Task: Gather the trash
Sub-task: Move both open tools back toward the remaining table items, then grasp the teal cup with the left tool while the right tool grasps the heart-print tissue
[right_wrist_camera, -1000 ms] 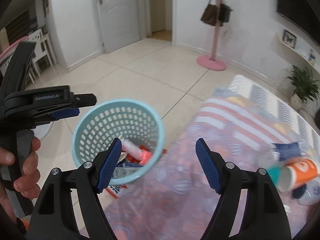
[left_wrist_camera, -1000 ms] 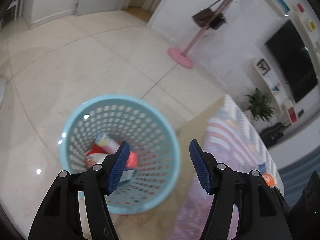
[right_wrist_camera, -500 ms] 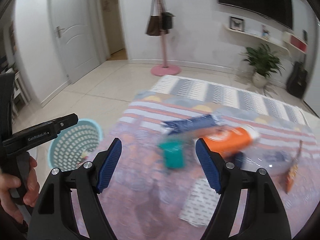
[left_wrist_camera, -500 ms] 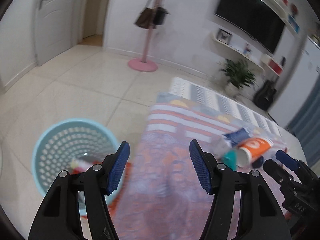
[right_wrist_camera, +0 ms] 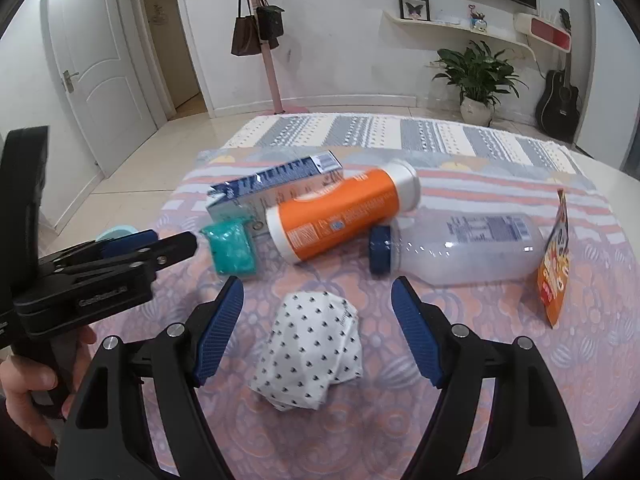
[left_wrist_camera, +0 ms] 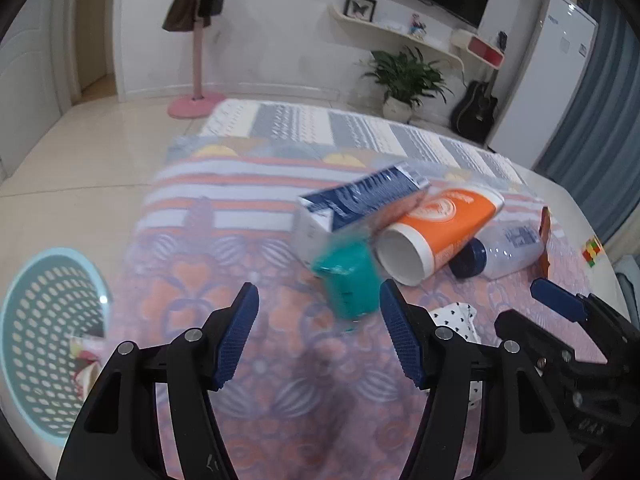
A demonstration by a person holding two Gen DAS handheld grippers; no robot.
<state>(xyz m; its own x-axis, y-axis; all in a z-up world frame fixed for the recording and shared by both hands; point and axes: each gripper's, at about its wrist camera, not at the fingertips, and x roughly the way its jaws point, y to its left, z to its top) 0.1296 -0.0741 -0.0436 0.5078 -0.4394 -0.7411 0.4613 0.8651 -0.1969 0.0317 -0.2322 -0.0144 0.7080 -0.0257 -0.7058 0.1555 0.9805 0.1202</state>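
Off the table's [right_wrist_camera: 600,176] left edge, down on the floor, stands my basket [left_wrist_camera: 48,340] with some wrappers already in it. On the patterned cloth the trash lies in a loose row toward the middle. Furthest left is the teal pack [right_wrist_camera: 232,250], crinkly and light; I would pinch it across its short sides. Behind it lies the blue carton [right_wrist_camera: 276,184], hollow and easy to crush, touching the orange tube [right_wrist_camera: 340,216], which is stiff, round and likely to roll, so I would grip across its body. Next comes the clear bottle [right_wrist_camera: 468,248] on its side, smooth and slippery, best taken near the cap. Near the right edge a snack bag [right_wrist_camera: 554,264] stands on end, flimsy. Nearer me than all of them lies the crumpled dotted paper [right_wrist_camera: 312,348], soft and nearly weightless.

My left claw [left_wrist_camera: 320,336] tilts down at the teal pack, jaws apart, nothing between them. My right claw [right_wrist_camera: 316,332] also slants down, jaws wide and empty, the dotted paper just beyond its tips.
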